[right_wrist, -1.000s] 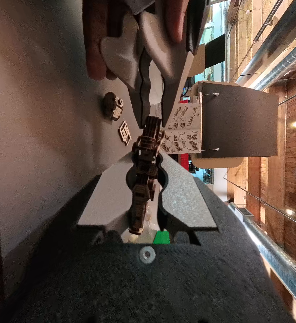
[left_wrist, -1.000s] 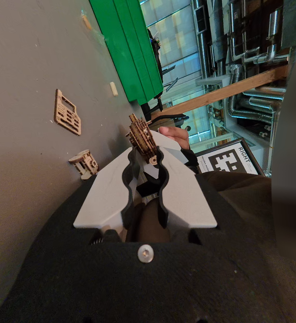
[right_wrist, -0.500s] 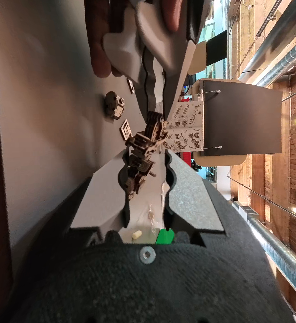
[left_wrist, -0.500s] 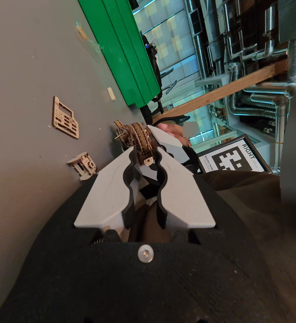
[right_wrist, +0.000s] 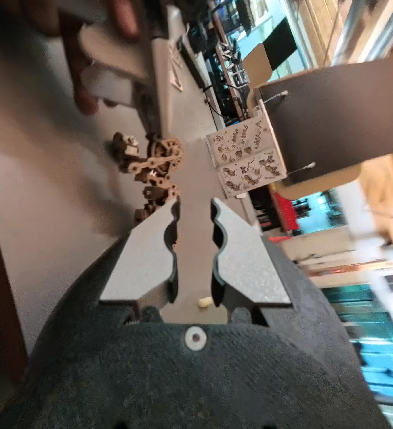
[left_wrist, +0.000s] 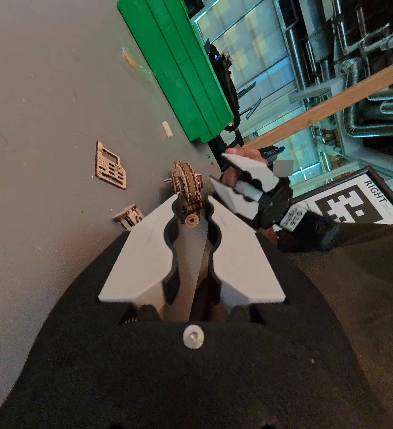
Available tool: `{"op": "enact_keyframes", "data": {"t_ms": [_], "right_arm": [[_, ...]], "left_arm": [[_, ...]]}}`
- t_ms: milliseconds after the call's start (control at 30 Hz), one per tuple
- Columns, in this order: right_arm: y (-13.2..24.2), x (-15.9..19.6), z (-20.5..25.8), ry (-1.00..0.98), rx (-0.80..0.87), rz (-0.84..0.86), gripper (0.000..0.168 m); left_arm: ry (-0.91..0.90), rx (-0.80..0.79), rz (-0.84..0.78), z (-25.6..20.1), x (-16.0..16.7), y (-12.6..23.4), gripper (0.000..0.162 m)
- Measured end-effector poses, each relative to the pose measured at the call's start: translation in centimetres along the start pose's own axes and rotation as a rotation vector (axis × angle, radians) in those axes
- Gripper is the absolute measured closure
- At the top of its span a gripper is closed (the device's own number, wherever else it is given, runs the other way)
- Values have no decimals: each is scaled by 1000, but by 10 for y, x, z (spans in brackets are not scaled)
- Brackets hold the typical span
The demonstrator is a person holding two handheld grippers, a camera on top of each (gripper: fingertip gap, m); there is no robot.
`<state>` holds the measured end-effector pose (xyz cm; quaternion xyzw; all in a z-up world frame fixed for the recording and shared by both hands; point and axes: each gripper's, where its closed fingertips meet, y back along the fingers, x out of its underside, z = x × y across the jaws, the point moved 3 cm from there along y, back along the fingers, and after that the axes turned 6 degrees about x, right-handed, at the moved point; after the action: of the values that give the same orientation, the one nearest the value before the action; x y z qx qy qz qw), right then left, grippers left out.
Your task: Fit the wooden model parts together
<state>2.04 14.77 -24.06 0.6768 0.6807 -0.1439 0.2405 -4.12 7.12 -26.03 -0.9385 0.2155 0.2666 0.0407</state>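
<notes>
The assembled wooden model [left_wrist: 187, 188] lies on the grey table [left_wrist: 40, 116], held by neither gripper. My left gripper [left_wrist: 192, 200] is open, and the model's near end shows through the gap at its tips. My right gripper [right_wrist: 195, 204] is open and empty. In the blurred right wrist view the model [right_wrist: 158, 167] sits just left of and beyond its fingertips. In the left wrist view the right gripper [left_wrist: 244, 183] is to the right of the model, held by a hand. A flat slotted wooden panel [left_wrist: 109, 166] and a small wooden sub-assembly [left_wrist: 129, 216] lie to the left.
A green box [left_wrist: 179, 65] stands at the table's far edge, with a white peg [left_wrist: 167, 130] in front of it. A framed marker card [left_wrist: 353, 204] stands at the right. A parts sheet [right_wrist: 246, 162] leans on a dark box [right_wrist: 341, 111]. The left gripper [right_wrist: 112, 76] shows blurred.
Both grippers held the model one second ago. The right one opened first and drew back. The left one has now opened too, and the model lies on the table.
</notes>
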Motion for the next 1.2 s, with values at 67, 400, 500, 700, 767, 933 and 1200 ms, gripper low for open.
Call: {"op": "enact_keyframes", "data": {"t_ms": [67,400,500,700,767,933,1200], "right_arm": [[3,3,-12,-232,-33,-24,150],[4,-15,-9,-776,-288,-102,142],[3,-20,-5,-800,-322,-104,144],[4,-15,-8,-928,-391,-101,148],[6,-16,-7,-947,-419,-109,148],[10,-16,-7,-963,-466,-115,152],[16,-18,0,-933,-546,-109,150]], "left_arm": [[-18,-1,17,-1,2,-1,145],[-234,2,110,-14,10,-7,146],[-308,-1,140,-19,14,-10,146],[-402,32,169,-28,19,-13,147],[-432,29,180,-28,20,-13,147],[-520,37,213,-33,25,-14,147],[-583,37,234,-37,29,-16,147]]}}
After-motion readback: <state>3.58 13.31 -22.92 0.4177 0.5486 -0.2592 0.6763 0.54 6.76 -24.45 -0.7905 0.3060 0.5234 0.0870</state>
